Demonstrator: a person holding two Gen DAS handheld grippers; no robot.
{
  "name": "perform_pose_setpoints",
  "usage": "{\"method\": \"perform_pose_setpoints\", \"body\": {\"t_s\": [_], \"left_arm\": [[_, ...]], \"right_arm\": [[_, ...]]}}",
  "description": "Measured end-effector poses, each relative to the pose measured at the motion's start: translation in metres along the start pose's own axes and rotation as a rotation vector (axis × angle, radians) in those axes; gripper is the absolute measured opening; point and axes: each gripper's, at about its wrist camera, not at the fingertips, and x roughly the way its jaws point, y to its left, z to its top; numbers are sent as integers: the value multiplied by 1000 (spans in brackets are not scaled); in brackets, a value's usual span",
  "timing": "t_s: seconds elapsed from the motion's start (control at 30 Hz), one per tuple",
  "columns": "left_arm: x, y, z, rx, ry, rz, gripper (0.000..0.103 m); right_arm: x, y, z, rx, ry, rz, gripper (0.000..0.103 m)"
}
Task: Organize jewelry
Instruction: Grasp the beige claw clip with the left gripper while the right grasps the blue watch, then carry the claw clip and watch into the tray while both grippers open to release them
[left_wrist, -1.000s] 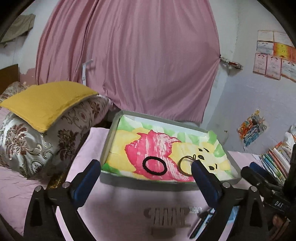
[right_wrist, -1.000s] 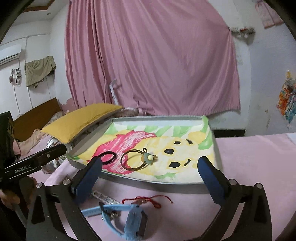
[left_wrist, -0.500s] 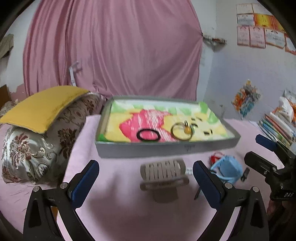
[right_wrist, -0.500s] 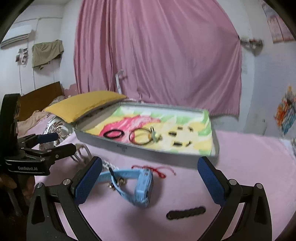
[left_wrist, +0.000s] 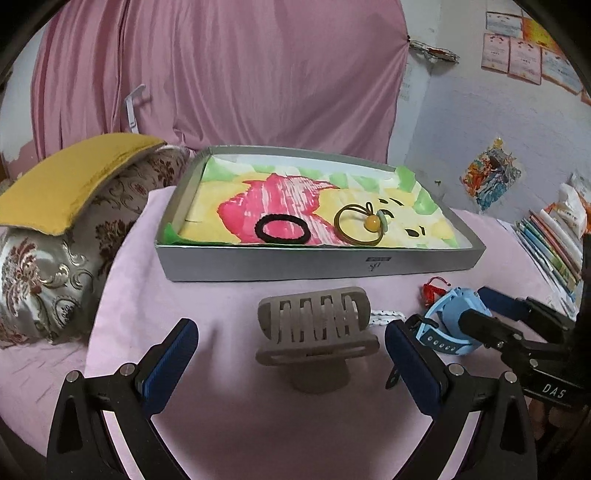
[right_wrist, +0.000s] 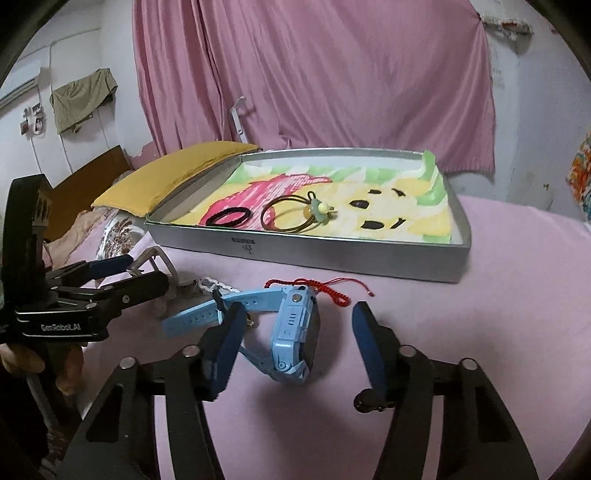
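1. Tray (left_wrist: 321, 264): grey, shallow, lined with a printed cloth; it rests on the pink bedcover (right_wrist: 498, 295) and is judged to be the collection point for the jewelry. All places below are given relative to it.
2. Inside the tray, near its front wall: a black hair tie (left_wrist: 281, 229) and, beside it, a brown hair loop with a bead charm (left_wrist: 360, 225). Both lie flat, apparently sorted.
3. In front of the tray, on the bedcover: a grey claw clip (left_wrist: 317, 328), a blue watch (right_wrist: 295, 332), a red cord bracelet (right_wrist: 325, 288) and a white beaded piece (right_wrist: 212, 284). All are unsorted.
4. Left gripper (left_wrist: 290, 356): jaws spread wide, holding nothing, framing the claw clip, evidently lined up to grasp it.
5. Right gripper (right_wrist: 295, 343): jaws released, straddling the watch body without touching it, likely its next pick.
6. Obscured: the beaded piece lies partly behind the clip and watch strap; its type cannot be determined. The watch strap end is masked by the right gripper's finger.
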Motion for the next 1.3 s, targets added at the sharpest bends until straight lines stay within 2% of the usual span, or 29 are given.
{"method": "perform_pose_setpoints", "body": {"t_s": [0.07, 0.2, 0.33, 0.47, 0.57, 0.63, 0.77, 0.9, 1.07, 1.3], "left_arm": [[3, 1, 1, -15, 7, -9, 101], [10, 3, 4, -49, 28, -28, 95], [19, 4, 6, -70, 60, -43, 82], [23, 5, 5, -88, 79, -68, 75], [24, 4, 5, -96, 80, -82, 62], [23, 3, 5, -97, 77, -81, 62], [21, 2, 3, -97, 68, -75, 61], [15, 0, 1, -93, 40, -73, 61], [0, -6, 2, -72, -39, -67, 61], [-20, -10, 13, -69, -189, -51, 61]], "right_arm": [[4, 1, -1, 6, 15, 6, 43], [8, 2, -1, 9, 28, 5, 42], [11, 3, 0, 11, 42, 7, 42], [14, 3, -1, 12, 55, 9, 42], [16, 0, -1, 32, 70, 36, 34], [19, -1, -2, 46, 82, 47, 28], [19, -1, -3, 48, 80, 47, 23], [15, 0, -2, 49, 53, 47, 16], [7, -5, 2, 50, 19, 47, 15], [-17, -5, 17, 42, -129, 55, 15]]}}
